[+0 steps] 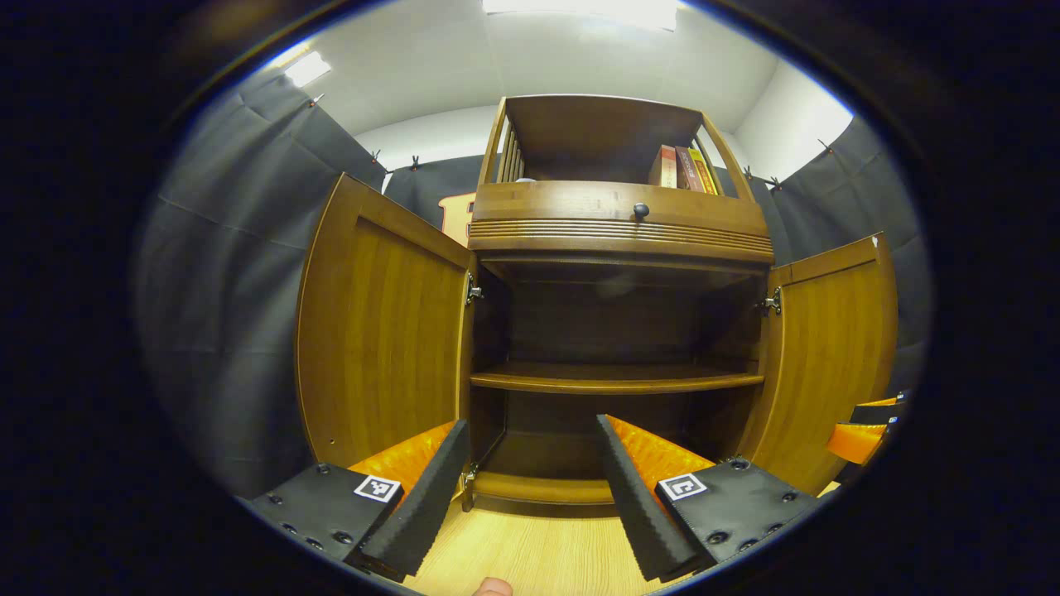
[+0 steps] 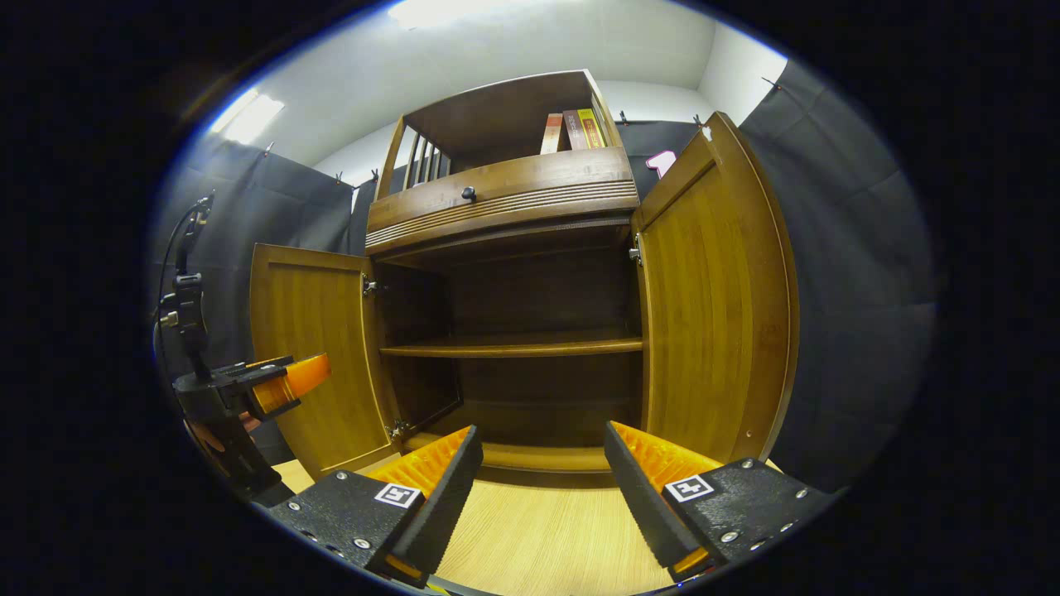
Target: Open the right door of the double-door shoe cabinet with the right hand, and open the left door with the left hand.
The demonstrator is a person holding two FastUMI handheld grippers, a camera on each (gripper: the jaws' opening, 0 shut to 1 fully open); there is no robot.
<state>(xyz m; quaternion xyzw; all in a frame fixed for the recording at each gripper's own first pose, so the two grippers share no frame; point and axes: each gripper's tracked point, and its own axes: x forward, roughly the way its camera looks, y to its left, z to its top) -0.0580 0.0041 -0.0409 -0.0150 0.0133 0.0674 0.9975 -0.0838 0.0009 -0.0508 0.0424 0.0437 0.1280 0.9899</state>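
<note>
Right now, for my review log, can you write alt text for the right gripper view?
A wooden shoe cabinet stands with its left door and right door swung open, showing a bare shelf. The right gripper is open in front of it, holding nothing; the left gripper shows at the left edge.

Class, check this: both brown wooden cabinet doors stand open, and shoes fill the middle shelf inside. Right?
Not quite. The brown wooden left door and right door stand open, but the middle shelf is bare, as the left gripper view shows.
</note>
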